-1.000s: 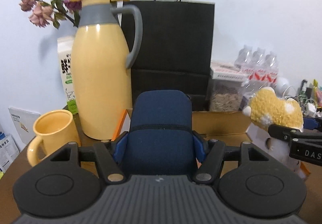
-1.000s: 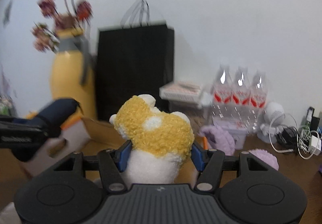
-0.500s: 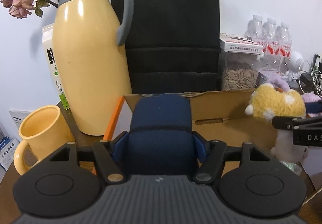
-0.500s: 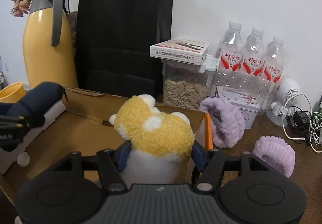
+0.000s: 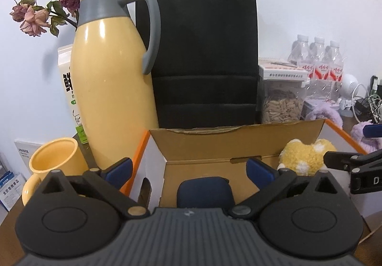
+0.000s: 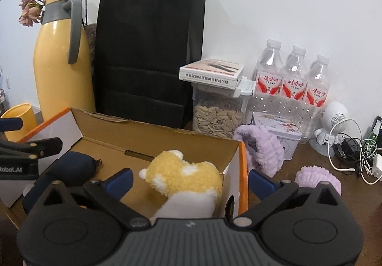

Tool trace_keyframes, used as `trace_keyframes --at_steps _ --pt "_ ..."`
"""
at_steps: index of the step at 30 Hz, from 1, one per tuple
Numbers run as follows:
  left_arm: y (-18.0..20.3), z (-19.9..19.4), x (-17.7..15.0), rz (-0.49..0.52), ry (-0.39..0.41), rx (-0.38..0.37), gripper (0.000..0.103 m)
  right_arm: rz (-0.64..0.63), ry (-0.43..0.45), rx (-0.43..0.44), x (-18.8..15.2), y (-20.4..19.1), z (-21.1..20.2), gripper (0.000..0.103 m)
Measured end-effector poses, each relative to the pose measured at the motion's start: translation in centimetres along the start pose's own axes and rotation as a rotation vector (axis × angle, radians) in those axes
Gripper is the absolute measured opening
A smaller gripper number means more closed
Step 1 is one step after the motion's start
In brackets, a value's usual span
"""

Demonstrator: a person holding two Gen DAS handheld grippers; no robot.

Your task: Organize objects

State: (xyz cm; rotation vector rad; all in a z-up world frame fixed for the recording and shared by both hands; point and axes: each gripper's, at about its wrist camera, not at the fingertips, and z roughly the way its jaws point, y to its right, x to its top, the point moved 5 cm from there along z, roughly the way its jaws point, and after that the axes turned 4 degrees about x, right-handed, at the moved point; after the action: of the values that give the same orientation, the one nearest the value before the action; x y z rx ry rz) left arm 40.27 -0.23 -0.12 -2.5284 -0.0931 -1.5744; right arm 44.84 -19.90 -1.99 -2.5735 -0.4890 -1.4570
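An open cardboard box (image 5: 214, 144) with white and orange outer walls stands in front of me. A navy zip pouch (image 5: 204, 192) lies on its floor at the left. My left gripper (image 5: 188, 170) hangs over the pouch, its jaws opening wide, the blue pads clear of it. A yellow and white plush toy (image 6: 183, 175) rests in the right end of the box (image 6: 143, 134). My right gripper (image 6: 189, 181) is above the toy, jaws opening, and the toy sits low between the pads without touching them. The pouch (image 6: 71, 165) also shows in the right wrist view.
Behind the box stand a tall yellow thermos jug (image 5: 112, 89), a yellow mug (image 5: 55, 163), a black paper bag (image 5: 205, 55), a jar of seeds (image 6: 217, 115) and three water bottles (image 6: 293, 84). Purple fluffy items (image 6: 262, 149) and tangled cables (image 6: 353, 153) lie to the right.
Both grippers opened from shut on their loads. The navy pouch and the plush toy dropped out of the jaws and now lie inside the box.
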Motion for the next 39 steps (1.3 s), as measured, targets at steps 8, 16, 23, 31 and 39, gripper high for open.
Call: trace_keyframes --at_steps 8,16,23,31,39 --pt "-0.8 -2.8 1.4 -0.044 0.052 -0.035 0.103 -0.035 0.075 -0.005 0.4 -1.4 -2.8 0.103" --pt "-2.0 -7.1 1.6 -0.074 0.109 -0.059 0.103 -0.051 0.154 -0.012 0.2 -2.5 -7.6 0.103" --pt "-2.8 -10.9 0.2 -0.087 0.107 -0.068 0.103 -0.042 0.18 -0.021 -1.0 -3.5 -11.8 0.103" --pt "-4.4 -15.4 -2.6 -0.096 0.069 -0.068 0.103 -0.031 0.179 -0.017 -3.6 -5.3 -16.5 0.103" --pt "-6.1 -19.3 -5.3 -0.098 0.042 -0.051 0.103 -0.018 0.136 -0.002 -7.9 -6.8 -20.0 0.103"
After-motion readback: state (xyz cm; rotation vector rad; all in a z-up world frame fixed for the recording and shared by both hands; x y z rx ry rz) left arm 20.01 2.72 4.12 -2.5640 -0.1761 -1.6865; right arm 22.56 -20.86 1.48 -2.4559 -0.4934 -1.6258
